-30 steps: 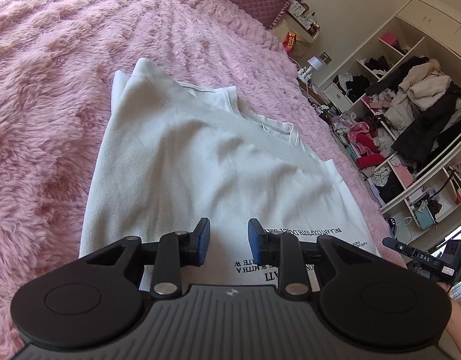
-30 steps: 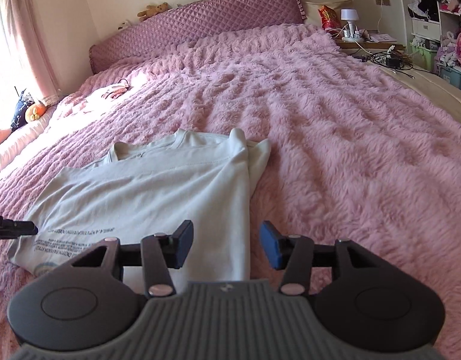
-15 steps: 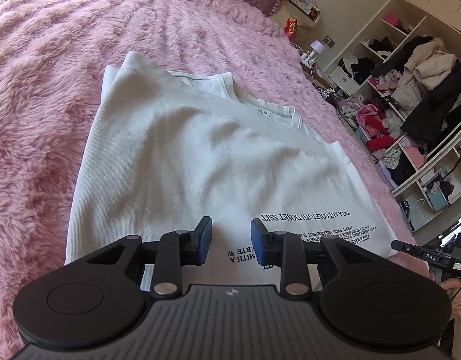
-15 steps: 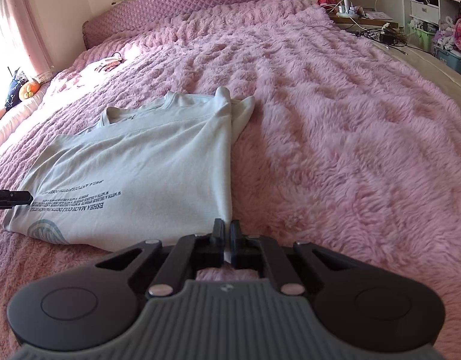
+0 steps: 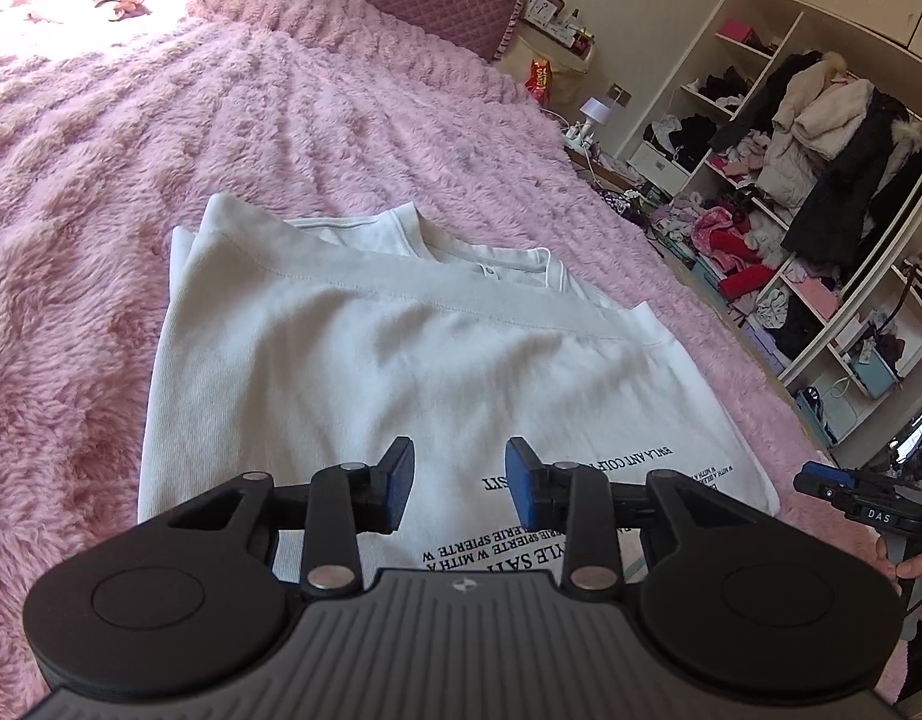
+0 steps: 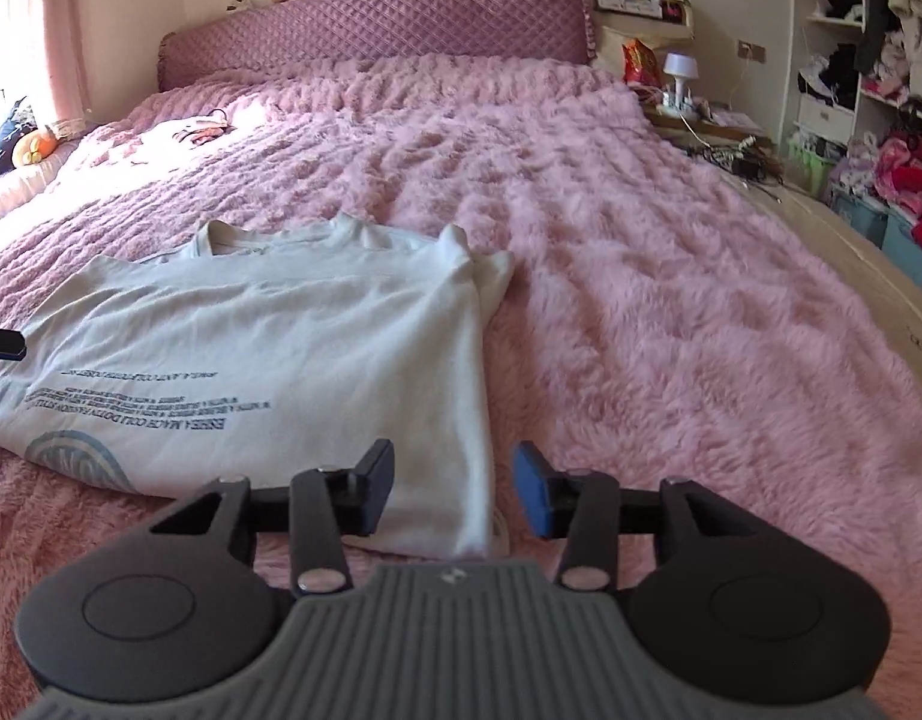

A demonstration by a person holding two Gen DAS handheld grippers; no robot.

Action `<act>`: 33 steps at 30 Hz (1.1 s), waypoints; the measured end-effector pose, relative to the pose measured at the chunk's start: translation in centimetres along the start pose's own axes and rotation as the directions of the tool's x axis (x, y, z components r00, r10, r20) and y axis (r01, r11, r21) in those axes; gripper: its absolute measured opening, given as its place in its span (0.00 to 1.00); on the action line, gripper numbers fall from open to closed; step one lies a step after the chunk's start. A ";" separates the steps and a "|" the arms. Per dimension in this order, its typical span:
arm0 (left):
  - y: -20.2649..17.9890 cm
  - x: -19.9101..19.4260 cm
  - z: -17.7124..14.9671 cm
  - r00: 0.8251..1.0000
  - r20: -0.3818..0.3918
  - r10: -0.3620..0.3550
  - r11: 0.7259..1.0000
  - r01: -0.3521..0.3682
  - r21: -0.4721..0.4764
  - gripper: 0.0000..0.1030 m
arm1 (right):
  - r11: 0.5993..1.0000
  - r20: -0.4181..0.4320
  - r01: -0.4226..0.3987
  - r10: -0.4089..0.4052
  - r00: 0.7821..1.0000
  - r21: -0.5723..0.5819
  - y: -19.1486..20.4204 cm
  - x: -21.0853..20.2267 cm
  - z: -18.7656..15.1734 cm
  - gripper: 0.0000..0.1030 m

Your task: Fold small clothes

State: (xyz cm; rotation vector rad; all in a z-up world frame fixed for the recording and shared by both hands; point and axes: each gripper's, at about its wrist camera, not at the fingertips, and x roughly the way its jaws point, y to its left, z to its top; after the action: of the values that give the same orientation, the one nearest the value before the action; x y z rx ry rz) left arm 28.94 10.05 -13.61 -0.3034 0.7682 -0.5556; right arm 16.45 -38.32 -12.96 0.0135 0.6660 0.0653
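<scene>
A big bed with a fluffy pink blanket [image 6: 670, 312] fills the space ahead of both tongs. At its far end is a purple quilted headboard [image 6: 377, 24]. Off to the right of the left tongs stands a tall white open wardrobe [image 5: 820, 180] stuffed with coats and clothes.

A white T-shirt with dark printed words [image 5: 401, 360] lies flat on the blanket, partly folded, with one side turned over the middle. Its neck end points away from the tongs and its printed end is close to them.

The left tongs [image 5: 459, 486] are above the printed end of the shirt. Their blue tips are apart with nothing pinched between them, and they have just been opening wider.

The right tongs [image 6: 455, 489] are at the near right corner of the shirt [image 6: 269, 354]. Their tips are apart too, having just opened, and the folded edge of the shirt shows in the gap without being squeezed.

A hand [image 5: 916, 567] holding the right tongs shows just right of the left tongs.
</scene>
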 end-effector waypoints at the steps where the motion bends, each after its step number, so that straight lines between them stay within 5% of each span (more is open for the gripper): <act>1: -0.1 0.3 0.3 1.000 0.006 0.008 1.000 -0.008 0.003 0.41 | 0.999 0.015 -0.033 0.033 0.999 -0.018 1.4 -0.2 0.7 0.45; 10: 2.5 5.1 2.9 0.993 0.022 0.115 0.989 -0.113 -0.093 0.41 | 0.981 -0.040 -0.153 0.149 0.988 -0.123 11.3 3.7 2.3 0.41; 18: 4.6 6.7 2.4 0.991 -0.002 0.134 0.983 -0.134 -0.122 0.41 | 0.989 -0.150 -0.107 0.091 0.984 -0.102 10.4 7.5 -0.8 0.37; 26: 1.9 5.0 4.4 0.985 0.044 0.168 0.986 -0.167 -0.027 0.41 | 0.992 -0.115 -0.114 0.107 0.988 -0.061 11.1 6.3 0.1 0.37; 33: 0.5 2.6 5.7 0.976 0.060 0.211 0.972 -0.216 0.088 0.46 | 0.957 -0.056 -0.233 0.226 0.972 -0.171 18.1 4.3 1.5 0.44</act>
State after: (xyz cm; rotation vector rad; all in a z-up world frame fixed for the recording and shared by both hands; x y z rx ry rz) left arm 34.74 9.34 -11.42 -0.1442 0.7130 -0.3777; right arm 19.73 -19.93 -13.78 -0.0812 0.6901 0.3494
